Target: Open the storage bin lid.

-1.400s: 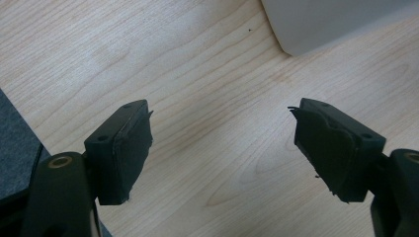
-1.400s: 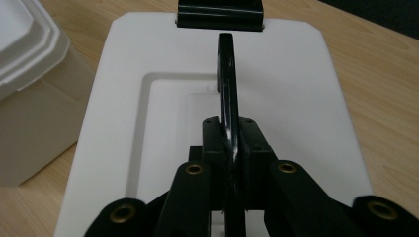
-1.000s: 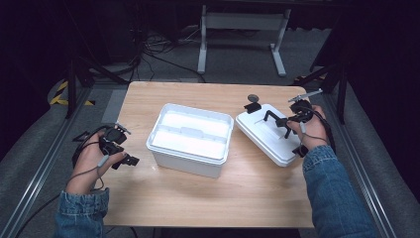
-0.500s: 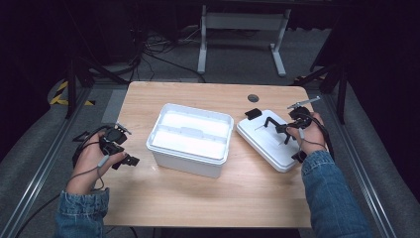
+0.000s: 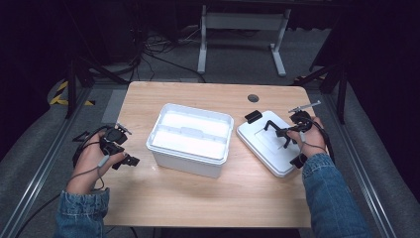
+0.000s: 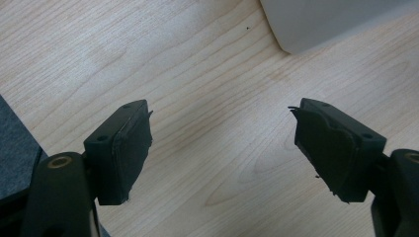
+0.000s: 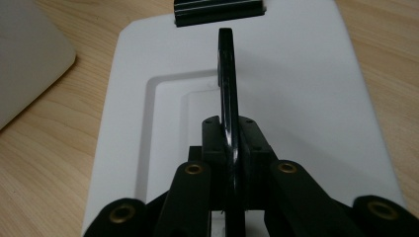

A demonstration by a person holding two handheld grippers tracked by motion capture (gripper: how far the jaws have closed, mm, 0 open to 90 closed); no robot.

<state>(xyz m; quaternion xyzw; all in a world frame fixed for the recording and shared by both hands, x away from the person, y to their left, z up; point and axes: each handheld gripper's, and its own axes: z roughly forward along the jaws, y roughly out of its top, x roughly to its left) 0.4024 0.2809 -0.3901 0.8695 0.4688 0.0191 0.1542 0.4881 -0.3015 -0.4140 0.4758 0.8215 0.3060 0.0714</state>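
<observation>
An open white box (image 5: 190, 139) stands in the middle of the wooden table (image 5: 213, 198). To its right the white lid (image 5: 265, 148) lies flat, low over the table top. My right gripper (image 5: 286, 133) is shut on the lid's upright black handle (image 7: 226, 74), which runs thin between the jaws of the right gripper (image 7: 231, 143). A black latch (image 7: 217, 12) sits on the lid's far edge. My left gripper (image 5: 130, 159) rests at the table's left side. The jaws of the left gripper (image 6: 222, 143) stand open over bare wood, with the box corner (image 6: 321, 24) beyond them.
A round cable hole (image 5: 253, 97) marks the table's far right. Metal rails run along both sides of the table, and a white stand (image 5: 237, 29) is on the floor behind it. Bare wood lies in front of the box.
My right hand has come down with the lid, which now sits lower and flatter on the table. The left hand has stayed where it was.
</observation>
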